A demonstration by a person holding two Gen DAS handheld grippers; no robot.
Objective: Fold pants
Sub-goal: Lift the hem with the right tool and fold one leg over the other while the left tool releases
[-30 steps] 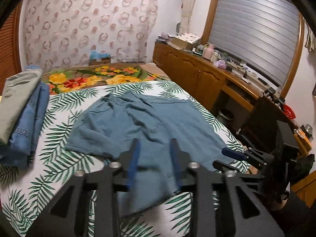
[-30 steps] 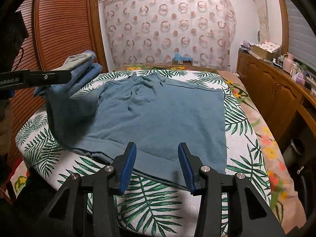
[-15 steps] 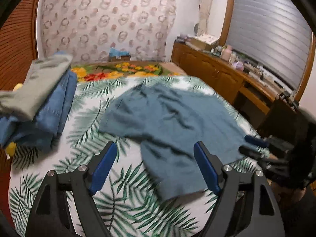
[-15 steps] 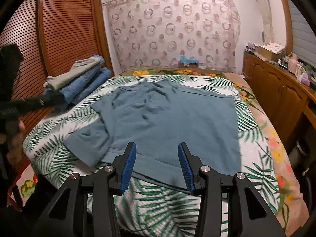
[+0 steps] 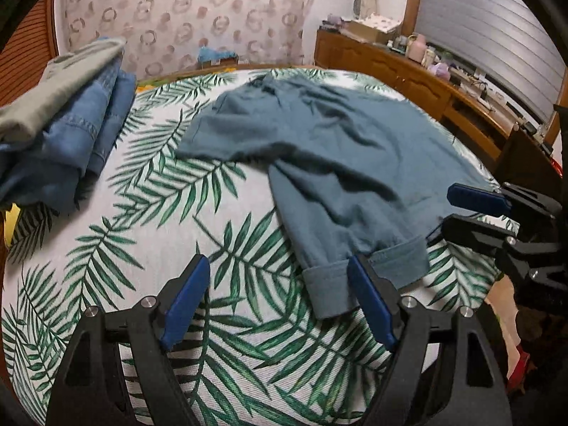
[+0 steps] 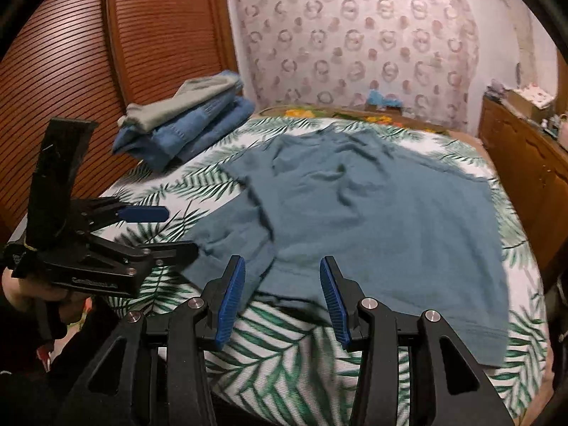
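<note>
Now the teal pants (image 5: 340, 163) lie spread across the leaf-print bed cover (image 5: 149, 248), unfolded, with both grippers empty at the near edge.

The left gripper (image 5: 280, 298) hangs with its jaws spread wide over bare cover, the cuffed leg end (image 5: 369, 273) just beside its right blue pad and not between the pads. The right gripper (image 6: 280, 298) has its jaws partly spread, pinching nothing, above the near hem (image 6: 294, 284). To fold well, I judge each gripper should slide onto one hem corner, bite through both fabric layers, then lift evenly so the cloth carries over flat. A stack of folded clothes (image 6: 188, 131) sits well apart at the far left corner.
</note>
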